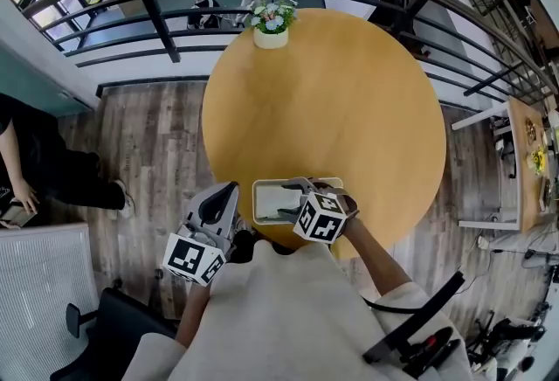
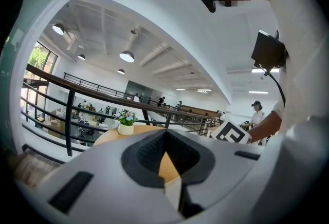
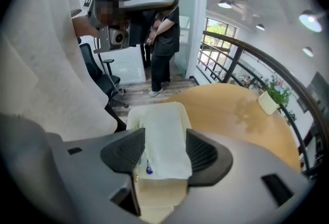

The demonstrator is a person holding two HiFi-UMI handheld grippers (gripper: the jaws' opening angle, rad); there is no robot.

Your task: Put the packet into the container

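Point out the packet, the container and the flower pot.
packet [image 3: 163, 141]: right gripper view, middle of its white face.
container [image 1: 267, 201]: head view, bare left part inside.
flower pot [image 1: 271, 38]: head view, its white side.

One round wooden table [image 1: 349, 100] fills the frame's middle. One flower pot [image 1: 272, 26] stands at its top edge and one white container [image 1: 256, 203] at its bottom edge. The container holds one packet [image 3: 163, 135]. There are two grippers, the left gripper [image 2: 167, 159] and the right gripper [image 3: 164, 152]. One office chair [image 1: 105, 318] sits lower left, and one person [image 1: 44, 165] is at the left edge.
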